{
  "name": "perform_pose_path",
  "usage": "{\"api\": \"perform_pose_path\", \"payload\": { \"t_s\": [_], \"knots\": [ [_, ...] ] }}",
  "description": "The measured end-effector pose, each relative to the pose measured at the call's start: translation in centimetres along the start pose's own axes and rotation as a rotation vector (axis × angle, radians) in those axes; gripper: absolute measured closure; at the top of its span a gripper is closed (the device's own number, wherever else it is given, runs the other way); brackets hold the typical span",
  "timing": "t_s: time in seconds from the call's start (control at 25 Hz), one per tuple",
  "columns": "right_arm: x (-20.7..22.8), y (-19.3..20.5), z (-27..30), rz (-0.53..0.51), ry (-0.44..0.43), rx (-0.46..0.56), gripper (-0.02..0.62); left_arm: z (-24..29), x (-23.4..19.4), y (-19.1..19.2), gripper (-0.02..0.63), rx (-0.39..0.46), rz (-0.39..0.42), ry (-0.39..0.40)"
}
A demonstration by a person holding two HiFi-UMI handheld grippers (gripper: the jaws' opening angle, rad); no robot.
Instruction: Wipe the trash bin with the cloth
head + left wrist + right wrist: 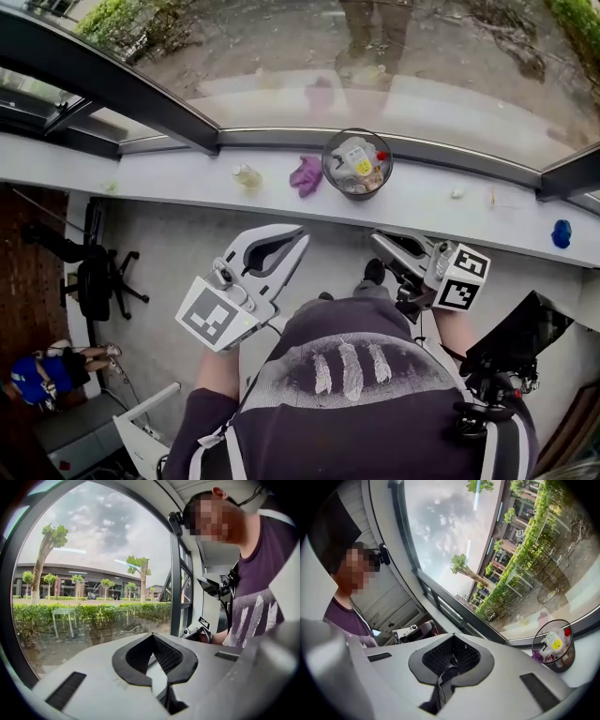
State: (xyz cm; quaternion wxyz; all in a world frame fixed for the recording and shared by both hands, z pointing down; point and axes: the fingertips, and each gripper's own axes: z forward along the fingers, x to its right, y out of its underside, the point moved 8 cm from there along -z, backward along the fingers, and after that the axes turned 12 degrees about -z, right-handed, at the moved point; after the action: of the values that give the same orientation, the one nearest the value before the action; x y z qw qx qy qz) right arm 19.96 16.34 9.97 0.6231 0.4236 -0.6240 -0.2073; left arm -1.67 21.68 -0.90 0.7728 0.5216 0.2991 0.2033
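— Where's the trash bin (326, 169)?

— At twelve o'clock in the head view. It stands upright on the white window sill (178, 173), close to the window frame, with a bottle and other rubbish inside.

— And the cloth (307, 175)?

— Purple and crumpled, on the sill at the bin's nine o'clock, just beside it. I can't tell whether they touch. Further toward nine lies a small yellowish thing (247, 175). A blue object (561, 233) sits on the sill far off toward four.

— The grippers?

— The left gripper (298, 237) is at the bin's seven o'clock and the right gripper (377, 240) at five. Both are below the sill, well apart from bin and cloth. Each has its jaws closed together and holds nothing.
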Motion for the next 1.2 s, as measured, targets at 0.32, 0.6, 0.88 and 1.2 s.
{"api": "perform_pose_path", "payload": {
  "t_s": [0.32,0.6,0.88,1.2],
  "knots": [
    [2.5,-1.7,-1.0,-0.093,0.045,-0.046,0.596,2.4,-1.0,-0.8,0.612,-0.094,0.090,-0.072],
    [3.1,-0.7,0.0,-0.078,0.088,-0.096,0.597,3.5,-6.8,1.5,0.612,-0.146,0.146,-0.167],
    [4.9,0.1,2.3,-0.081,0.274,-0.210,0.597,4.4,-14.8,3.7,0.612,-0.156,0.112,-0.151],
    [8.9,0.0,6.6,-0.092,0.558,-0.326,0.597,7.3,-25.9,9.2,0.612,-0.319,0.190,-0.073]
  ]
}}
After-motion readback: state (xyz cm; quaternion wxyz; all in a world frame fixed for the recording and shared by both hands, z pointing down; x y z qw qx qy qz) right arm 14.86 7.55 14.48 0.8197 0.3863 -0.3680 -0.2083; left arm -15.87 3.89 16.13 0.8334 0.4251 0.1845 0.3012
